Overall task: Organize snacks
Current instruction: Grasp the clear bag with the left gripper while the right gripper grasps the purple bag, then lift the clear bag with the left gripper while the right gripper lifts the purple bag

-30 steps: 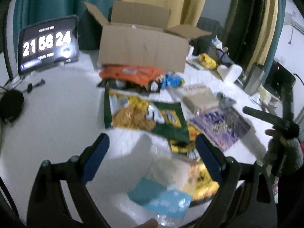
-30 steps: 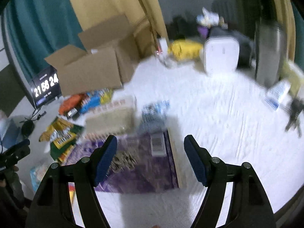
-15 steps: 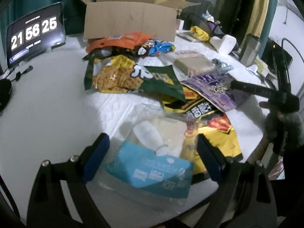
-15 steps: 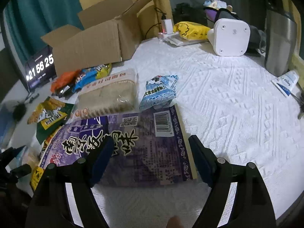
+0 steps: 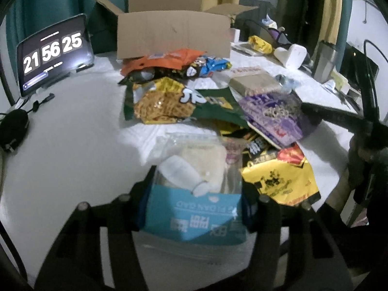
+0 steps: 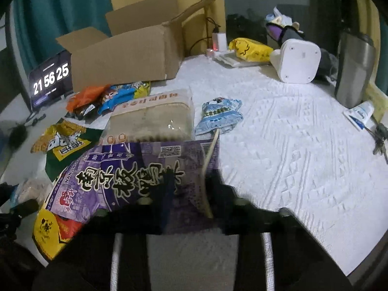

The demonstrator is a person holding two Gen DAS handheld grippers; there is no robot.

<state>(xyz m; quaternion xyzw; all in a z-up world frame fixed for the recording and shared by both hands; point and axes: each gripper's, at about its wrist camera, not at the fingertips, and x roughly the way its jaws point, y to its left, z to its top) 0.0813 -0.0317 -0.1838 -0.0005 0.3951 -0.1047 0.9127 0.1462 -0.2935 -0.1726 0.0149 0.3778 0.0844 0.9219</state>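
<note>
Pinching purple pack (image 6: 135, 177) w/ right tool (image 6: 191, 194); left tool (image 5: 194, 203) closing round clear pouch (image 5: 194, 169), open box (image 5: 173, 34) behind.

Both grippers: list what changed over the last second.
The left gripper came down around the clear bag with the blue label, jaws closing on it. The right gripper slid over and shut on the purple packet. The cardboard box and the other snacks stayed put.

both wrist views look steeply down, close, sharing the cardboard box (image 5: 173, 32) (image 6: 121, 58).
</note>
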